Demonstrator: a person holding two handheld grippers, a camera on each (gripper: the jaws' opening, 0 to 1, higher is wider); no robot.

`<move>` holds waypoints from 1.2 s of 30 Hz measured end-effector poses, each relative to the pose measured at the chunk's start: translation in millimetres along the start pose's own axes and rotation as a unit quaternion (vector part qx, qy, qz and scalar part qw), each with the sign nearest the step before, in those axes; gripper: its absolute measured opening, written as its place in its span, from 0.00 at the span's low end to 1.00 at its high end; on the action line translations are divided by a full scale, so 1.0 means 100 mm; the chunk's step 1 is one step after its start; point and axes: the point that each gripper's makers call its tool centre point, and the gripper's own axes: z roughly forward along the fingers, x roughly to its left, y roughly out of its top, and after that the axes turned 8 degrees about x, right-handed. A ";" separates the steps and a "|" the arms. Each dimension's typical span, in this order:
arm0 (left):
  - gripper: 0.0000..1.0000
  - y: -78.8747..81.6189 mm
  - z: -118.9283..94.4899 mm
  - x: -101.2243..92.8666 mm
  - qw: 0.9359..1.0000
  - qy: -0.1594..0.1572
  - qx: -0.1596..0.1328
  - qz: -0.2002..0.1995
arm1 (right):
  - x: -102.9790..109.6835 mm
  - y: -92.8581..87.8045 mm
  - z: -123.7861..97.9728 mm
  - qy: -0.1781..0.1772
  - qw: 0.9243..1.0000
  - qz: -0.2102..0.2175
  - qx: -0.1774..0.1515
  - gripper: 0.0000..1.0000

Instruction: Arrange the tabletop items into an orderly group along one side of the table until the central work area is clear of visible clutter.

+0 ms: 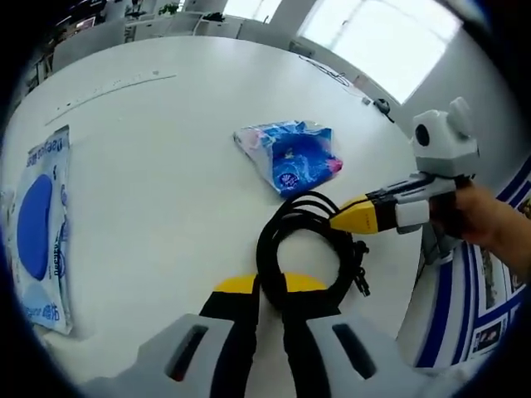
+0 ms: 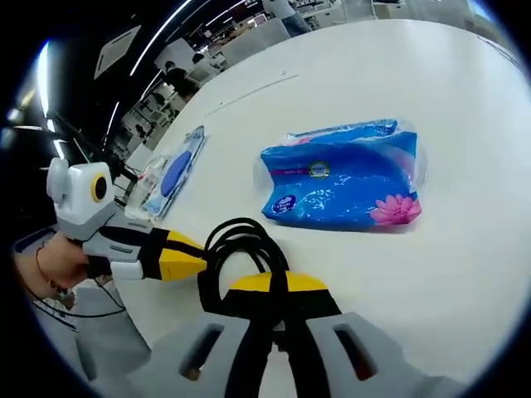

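Both grippers, left & right, jaws clamped on black cable coil nr blue pack

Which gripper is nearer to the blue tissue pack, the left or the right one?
Right, though only slightly. Both the right gripper and the left gripper grip the black cable coil, but the right sits on the side facing the blue tissue pack.

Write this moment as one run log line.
left gripper: shut on cable | right gripper: shut on cable | pack: on table, apart | flat packet: table edge
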 end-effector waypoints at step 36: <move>0.32 -0.04 -0.17 0.11 1.000 0.014 -0.013 0.022 | 0.05 0.01 -0.03 -0.026 0.999 -0.015 -0.023 0.19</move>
